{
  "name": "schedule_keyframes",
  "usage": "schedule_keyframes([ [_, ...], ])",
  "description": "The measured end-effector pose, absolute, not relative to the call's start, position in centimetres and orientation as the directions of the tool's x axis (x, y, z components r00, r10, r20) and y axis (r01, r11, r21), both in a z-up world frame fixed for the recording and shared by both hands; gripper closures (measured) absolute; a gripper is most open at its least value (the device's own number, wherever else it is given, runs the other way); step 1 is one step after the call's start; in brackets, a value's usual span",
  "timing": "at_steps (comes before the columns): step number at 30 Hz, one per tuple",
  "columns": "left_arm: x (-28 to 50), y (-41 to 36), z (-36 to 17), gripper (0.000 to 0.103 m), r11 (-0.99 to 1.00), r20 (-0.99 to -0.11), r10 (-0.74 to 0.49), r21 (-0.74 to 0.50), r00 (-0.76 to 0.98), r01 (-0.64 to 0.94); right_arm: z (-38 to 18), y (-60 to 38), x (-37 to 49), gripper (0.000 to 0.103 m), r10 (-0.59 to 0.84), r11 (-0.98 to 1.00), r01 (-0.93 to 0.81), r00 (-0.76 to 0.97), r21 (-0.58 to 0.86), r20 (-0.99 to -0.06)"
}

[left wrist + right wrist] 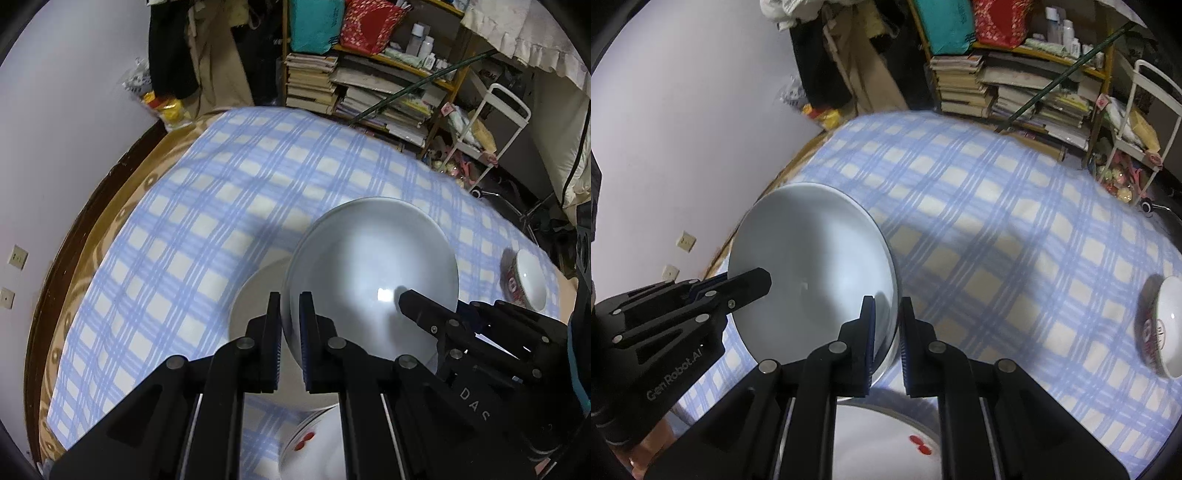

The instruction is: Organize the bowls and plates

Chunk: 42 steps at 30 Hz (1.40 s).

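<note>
Left wrist view: left gripper point(290, 332) has its two black fingers with blue pads closed on the near-left rim of a large glossy white ceramic plate point(373, 266); plate is tilted up, off the blue-and-cream checked tablecloth point(207, 206); right gripper point(410, 301) comes in from the right side with one black finger lying over the plate's inner face, the other finger hidden behind the plate; a flatter white plate point(255, 295) sits on the cloth under and left of the lifted one; a white plate with red spots point(314, 439) lies at the bottom edge, partly behind the gripper; a small white bowl with red pattern outside point(524, 280) rests tilted on the cloth at far right, well apart from the plates; cluttered shelf of stacked books point(332, 85) behind the table.

Right wrist view: right gripper point(886, 332) pinches the lower-right rim of the same large white plate point(812, 273), left pad on the inner face, right pad beside the outer edge, contact there hard to confirm; left gripper point(753, 284) grips the plate's left rim; red-spotted plate point(886, 439) below the fingers; patterned bowl point(1163, 325) at right edge on the tablecloth point(997, 221).
</note>
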<state>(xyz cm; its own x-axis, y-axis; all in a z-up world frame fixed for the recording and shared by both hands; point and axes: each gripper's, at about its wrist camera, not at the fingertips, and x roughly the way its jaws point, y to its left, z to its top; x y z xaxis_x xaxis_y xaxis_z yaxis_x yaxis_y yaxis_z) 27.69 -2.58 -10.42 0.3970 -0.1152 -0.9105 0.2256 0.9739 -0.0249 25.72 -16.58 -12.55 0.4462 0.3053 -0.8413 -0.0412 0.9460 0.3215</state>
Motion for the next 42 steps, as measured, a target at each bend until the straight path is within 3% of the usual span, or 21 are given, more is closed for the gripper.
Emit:
schedule_keyframes([
  [17,27.7,1.0,-15.5,0.095,0.983,-0.945,-0.107,-0.053,0.309,0.177,-16.7,-12.4,26.6,0.090,0.251,0.968,-0.108,0.354,0.227,-0.901],
  [22,27.7,1.1,-15.7,0.095,0.983,-0.945,-0.115,-0.063,0.305,0.174,-16.6,-11.9,26.5,0.088,0.205,0.976,-0.145,0.361,0.162,-0.910],
  [31,26.6,0.9,-13.5,0.094,0.980,-0.929,-0.087,-0.016,0.359,0.198,-16.1,-12.5,26.0,0.083,0.224,0.972,-0.145,0.371,0.183,-0.901],
  [34,26.4,1.0,-12.3,0.092,0.980,-0.922,-0.074,0.003,0.381,0.197,-15.6,-12.7,25.8,0.075,0.240,0.969,-0.144,0.382,0.199,-0.893],
  [36,26.2,1.1,-11.4,0.089,0.982,-0.915,-0.061,0.017,0.399,0.189,-15.0,-13.0,25.5,0.061,0.255,0.966,-0.137,0.403,0.218,-0.879],
  [42,25.8,0.8,-10.0,0.085,0.986,-0.910,-0.057,0.014,0.410,0.169,-13.0,-15.3,24.7,0.040,0.259,0.965,-0.088,0.458,0.246,-0.850],
])
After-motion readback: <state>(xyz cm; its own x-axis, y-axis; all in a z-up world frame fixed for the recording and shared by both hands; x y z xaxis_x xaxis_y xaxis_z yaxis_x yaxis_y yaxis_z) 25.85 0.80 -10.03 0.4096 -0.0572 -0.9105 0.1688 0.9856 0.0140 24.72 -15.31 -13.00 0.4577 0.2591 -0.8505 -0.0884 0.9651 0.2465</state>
